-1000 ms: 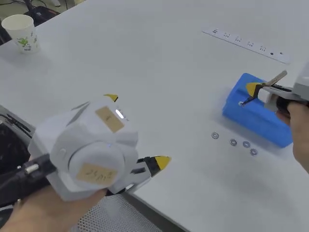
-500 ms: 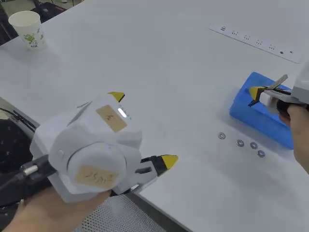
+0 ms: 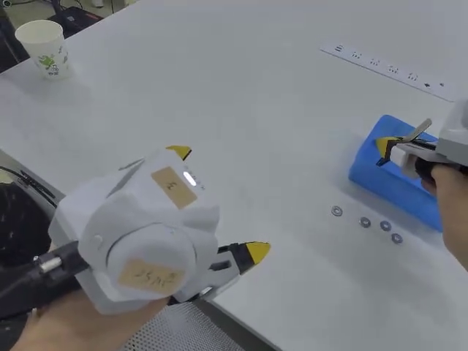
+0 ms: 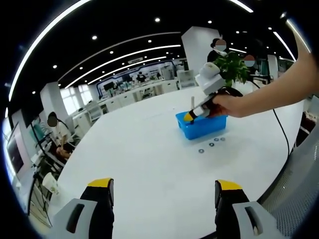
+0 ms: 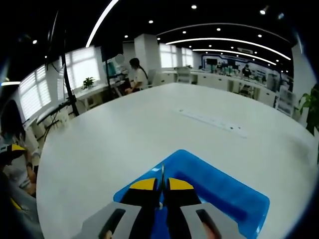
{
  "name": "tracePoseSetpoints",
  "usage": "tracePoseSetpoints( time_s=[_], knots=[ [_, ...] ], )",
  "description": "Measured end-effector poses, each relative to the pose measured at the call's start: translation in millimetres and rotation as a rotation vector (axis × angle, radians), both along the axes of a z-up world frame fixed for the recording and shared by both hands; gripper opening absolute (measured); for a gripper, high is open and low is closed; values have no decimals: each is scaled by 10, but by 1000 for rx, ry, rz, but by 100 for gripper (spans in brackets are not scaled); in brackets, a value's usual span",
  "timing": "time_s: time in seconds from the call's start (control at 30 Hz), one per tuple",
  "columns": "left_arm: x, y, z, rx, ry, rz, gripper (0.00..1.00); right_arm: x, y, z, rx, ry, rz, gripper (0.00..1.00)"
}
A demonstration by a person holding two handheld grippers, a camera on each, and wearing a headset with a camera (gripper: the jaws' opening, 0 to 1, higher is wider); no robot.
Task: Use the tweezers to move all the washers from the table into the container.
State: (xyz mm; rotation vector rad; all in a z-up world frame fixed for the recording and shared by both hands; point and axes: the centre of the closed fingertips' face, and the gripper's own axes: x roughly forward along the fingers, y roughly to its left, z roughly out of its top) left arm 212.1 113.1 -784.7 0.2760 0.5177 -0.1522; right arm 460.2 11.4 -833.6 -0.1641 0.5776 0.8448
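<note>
Right gripper (image 3: pixel 382 148) is clamped on the tweezers (image 5: pixel 162 173), its jaws almost together with the thin blade pinched between them. It hangs over the blue container (image 3: pixel 380 181). Whether the tweezer tips carry a washer cannot be told. Left gripper (image 3: pixel 218 201) is wide open and empty, by the near edge of the table (image 3: pixel 219 88), well apart from the work.

Four washers (image 3: pixel 365 222) lie in a row on the table just beside the container's near wall. In the head view they sit below and slightly left of the tweezer-holding gripper.

Risks, as judged:
- The washers are flat on a smooth top, so the tips may skid off or flick one away.
- Pressing down hard could twist the tweezers in the jaws.
- A low approach could nudge the container.
</note>
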Motion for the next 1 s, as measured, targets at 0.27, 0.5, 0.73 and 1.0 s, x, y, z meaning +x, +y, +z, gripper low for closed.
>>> tracePoseSetpoints(
  time_s=[0.27,0.5,0.73,1.0],
  knots=[
    [-3,1,0,2,1,1,85,-28,-13,158,18,-23,1,4],
    [-6,-11,-1,4,0,-3,85,-184,-38,346,45,-44,36,4],
    [-11,-46,-24,7,15,-22,86,-360,-26,519,63,-83,85,4],
    [-24,-70,-54,21,30,-38,87,-612,8,636,104,-93,125,4]
  ],
)
